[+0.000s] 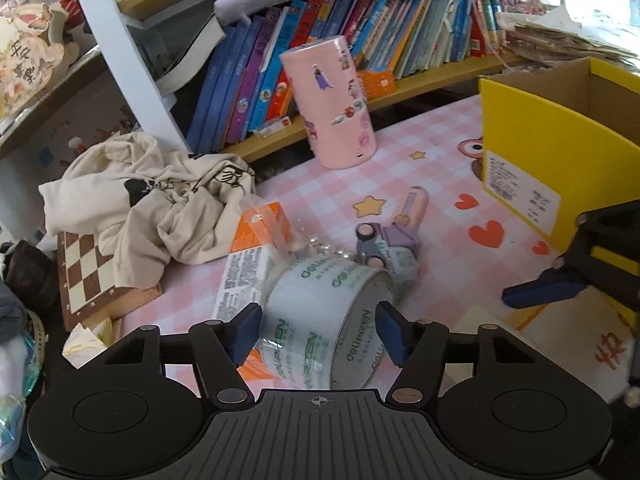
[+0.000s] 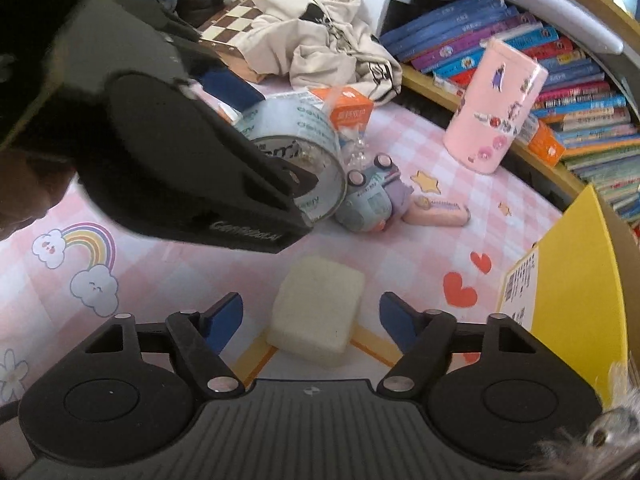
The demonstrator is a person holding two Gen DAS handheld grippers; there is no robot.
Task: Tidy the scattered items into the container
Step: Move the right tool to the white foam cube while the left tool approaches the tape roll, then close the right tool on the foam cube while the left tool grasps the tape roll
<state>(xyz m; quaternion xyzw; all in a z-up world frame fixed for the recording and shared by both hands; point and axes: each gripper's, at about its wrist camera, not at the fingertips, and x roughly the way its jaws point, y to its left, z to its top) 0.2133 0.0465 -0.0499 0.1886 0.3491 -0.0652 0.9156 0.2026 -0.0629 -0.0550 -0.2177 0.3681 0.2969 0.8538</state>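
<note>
Tape roll (image 1: 320,320) lying on table (image 1: 432,160), bracketed by left gripper (image 1: 318,330); jaws half-narrowed, pads at roll's sides, contact unclear. Sponge block (image 2: 316,308) framed between right gripper (image 2: 312,322) jaws, gaps visible. Yellow box (image 1: 560,152) to right.

Home, child's room, pink checked mat (image 1: 432,152) with hearts and stars, shelf of kids' books (image 1: 320,40), sticker-covered pink canister (image 1: 332,104), chessboard (image 1: 86,276), crumpled clothes (image 1: 160,200)
</note>
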